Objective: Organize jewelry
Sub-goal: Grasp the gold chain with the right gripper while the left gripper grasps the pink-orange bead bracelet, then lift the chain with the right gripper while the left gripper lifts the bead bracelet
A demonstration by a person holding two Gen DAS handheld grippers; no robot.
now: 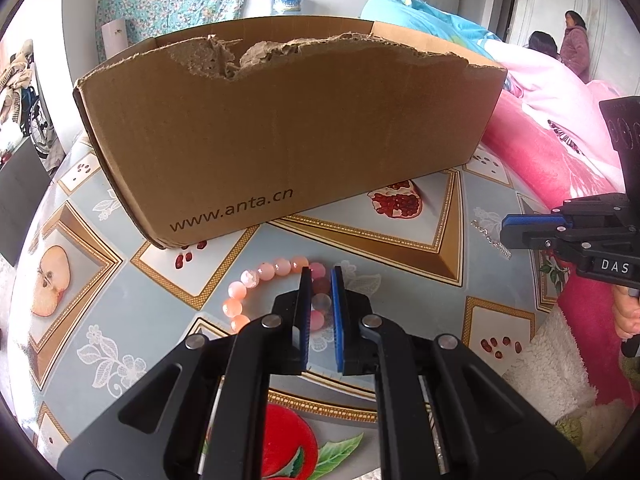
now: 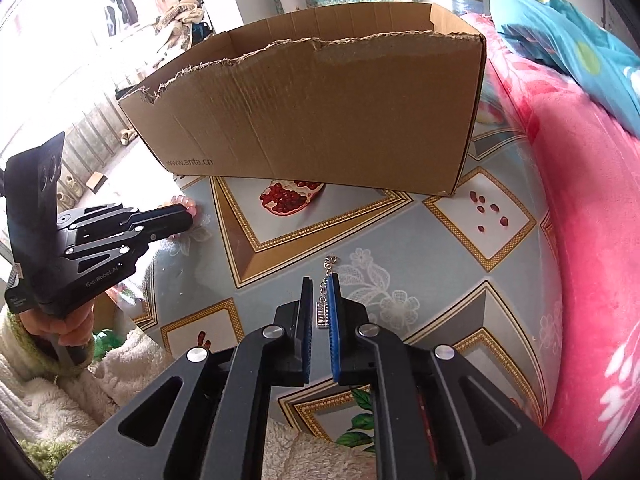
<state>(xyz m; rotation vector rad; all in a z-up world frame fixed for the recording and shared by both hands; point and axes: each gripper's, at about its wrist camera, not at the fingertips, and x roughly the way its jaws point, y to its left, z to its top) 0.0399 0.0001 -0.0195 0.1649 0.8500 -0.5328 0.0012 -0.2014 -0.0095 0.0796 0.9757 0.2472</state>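
With the bead bracelet (image 1: 272,280) pinched by the left gripper (image 1: 321,276) on the table (image 1: 400,280) before the box (image 1: 280,128), the thin chain (image 2: 325,296) caught by the right gripper's (image 2: 321,286) narrowed fingers could be dropped if lifted carelessly.

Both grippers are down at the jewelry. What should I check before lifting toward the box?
1. Left gripper closed on pink bead bracelet: ok.
2. Right gripper gripping silver chain: cannot tell; the chain sits between the pads.
3. Cardboard box open on top: ok.
4. Room inside the box: cannot tell.
5. Table bare between grippers and box: ok.
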